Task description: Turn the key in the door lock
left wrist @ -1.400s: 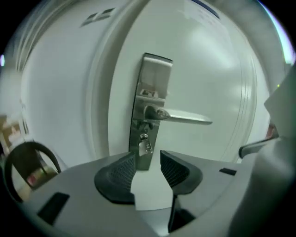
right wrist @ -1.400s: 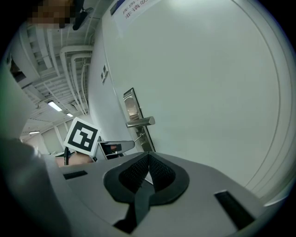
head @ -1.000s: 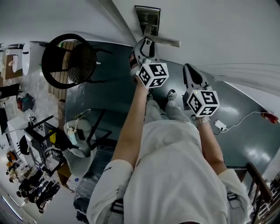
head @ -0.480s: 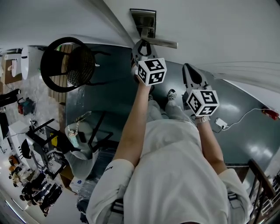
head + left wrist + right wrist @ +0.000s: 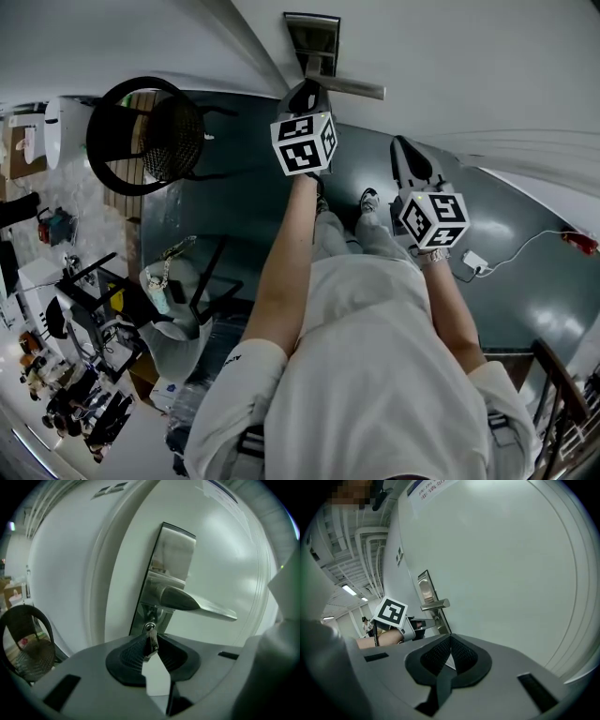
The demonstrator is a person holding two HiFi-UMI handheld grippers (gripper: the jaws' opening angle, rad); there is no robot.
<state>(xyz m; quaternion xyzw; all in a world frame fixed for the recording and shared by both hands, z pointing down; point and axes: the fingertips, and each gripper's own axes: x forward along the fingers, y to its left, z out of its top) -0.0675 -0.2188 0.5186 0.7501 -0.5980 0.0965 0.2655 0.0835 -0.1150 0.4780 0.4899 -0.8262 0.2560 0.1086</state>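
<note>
At lower centre of the left gripper view, the left gripper (image 5: pixel 150 645) has jaws just closed in, pinching the key (image 5: pixel 151 637), seated in the lock (image 5: pixel 150 626) under the handle (image 5: pixel 192 603). The door edge (image 5: pixel 101 583) runs close at left; bare door (image 5: pixel 225 555) opens rightward. The right gripper (image 5: pixel 449 656) has its jaws together, empty.
</note>
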